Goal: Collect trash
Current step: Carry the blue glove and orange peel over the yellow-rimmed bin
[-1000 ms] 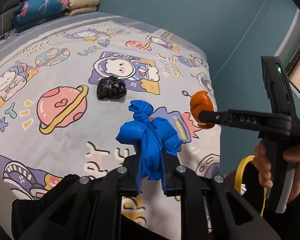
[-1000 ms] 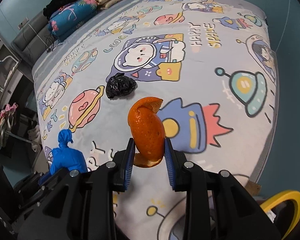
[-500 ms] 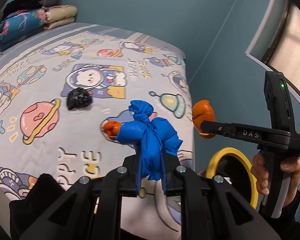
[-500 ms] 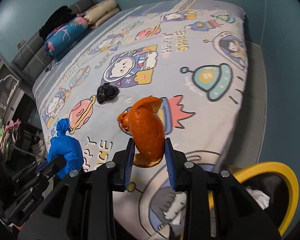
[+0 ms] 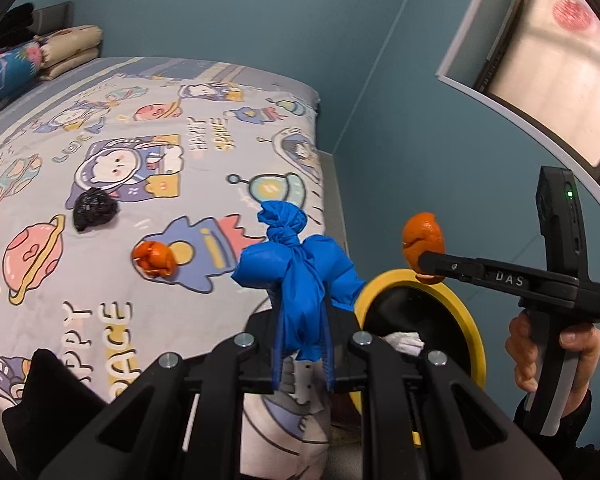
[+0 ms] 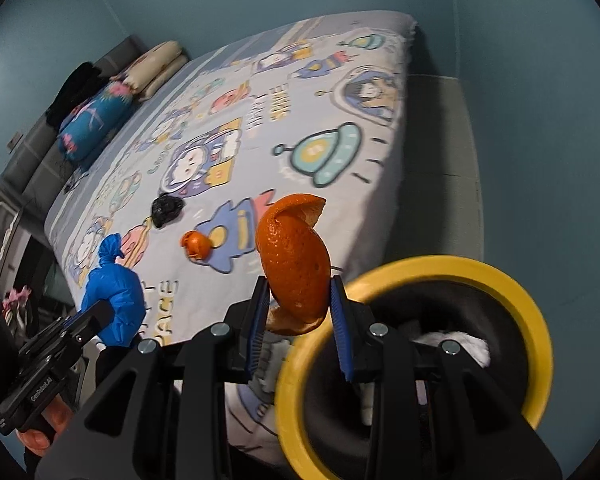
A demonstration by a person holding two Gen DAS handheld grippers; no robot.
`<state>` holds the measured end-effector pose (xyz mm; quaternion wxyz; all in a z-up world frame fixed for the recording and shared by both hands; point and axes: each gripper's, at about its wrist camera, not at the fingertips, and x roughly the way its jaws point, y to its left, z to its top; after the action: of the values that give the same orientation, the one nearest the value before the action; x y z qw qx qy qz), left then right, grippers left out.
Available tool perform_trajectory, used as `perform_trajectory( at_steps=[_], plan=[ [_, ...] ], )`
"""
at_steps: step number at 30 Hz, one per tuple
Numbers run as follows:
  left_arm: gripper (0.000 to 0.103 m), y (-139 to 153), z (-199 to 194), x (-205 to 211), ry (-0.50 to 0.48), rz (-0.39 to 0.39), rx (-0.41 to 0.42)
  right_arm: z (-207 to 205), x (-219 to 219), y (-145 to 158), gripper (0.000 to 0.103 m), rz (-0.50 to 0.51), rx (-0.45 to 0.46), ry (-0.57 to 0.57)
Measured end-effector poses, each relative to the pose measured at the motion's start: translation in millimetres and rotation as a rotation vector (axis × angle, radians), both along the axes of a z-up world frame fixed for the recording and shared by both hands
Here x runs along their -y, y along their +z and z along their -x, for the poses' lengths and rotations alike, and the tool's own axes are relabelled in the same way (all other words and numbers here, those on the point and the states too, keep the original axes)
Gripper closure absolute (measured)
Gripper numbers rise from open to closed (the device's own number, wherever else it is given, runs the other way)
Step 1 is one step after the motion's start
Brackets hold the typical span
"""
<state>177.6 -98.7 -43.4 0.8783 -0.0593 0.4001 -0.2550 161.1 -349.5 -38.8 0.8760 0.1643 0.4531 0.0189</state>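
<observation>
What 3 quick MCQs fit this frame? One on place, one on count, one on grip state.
1. Where is the yellow-rimmed bin?
A. on the bed
B. beside the bed, below its edge
C. by the pillows

2. How many trash pieces lie on the bedspread?
A. two
B. none
C. four

3. What does the left gripper hold?
A. an orange peel
B. nothing
C. a knotted blue bag

Key: B, the rim sits off the mattress edge; A, black crumpled bag and small orange peel; C, knotted blue bag is clamped between its pads.
</observation>
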Motion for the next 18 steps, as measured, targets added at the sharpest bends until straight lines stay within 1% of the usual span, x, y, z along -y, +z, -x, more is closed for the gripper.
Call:
perform_trajectory(
  at_steps=[5,11,18],
  plan=[
    [0.089,-1.0,7.0,19.2,-0.040,-0.016,-0.003,14.6,22.9,-3.2,0.074,-0.010,0.007,-0.044],
    [0.089,-10.8,10.6,46.6,-0.097,-0.039,-0.029,24.5,43.0,-8.2,0.074,-0.024,0.010,-0.080],
    [0.089,-23.8,19.6,76.7,-0.168,-0.071,-0.051,27.7,55.5,-25.7,0.074,-0.061,-0.022,-0.091]
  ],
)
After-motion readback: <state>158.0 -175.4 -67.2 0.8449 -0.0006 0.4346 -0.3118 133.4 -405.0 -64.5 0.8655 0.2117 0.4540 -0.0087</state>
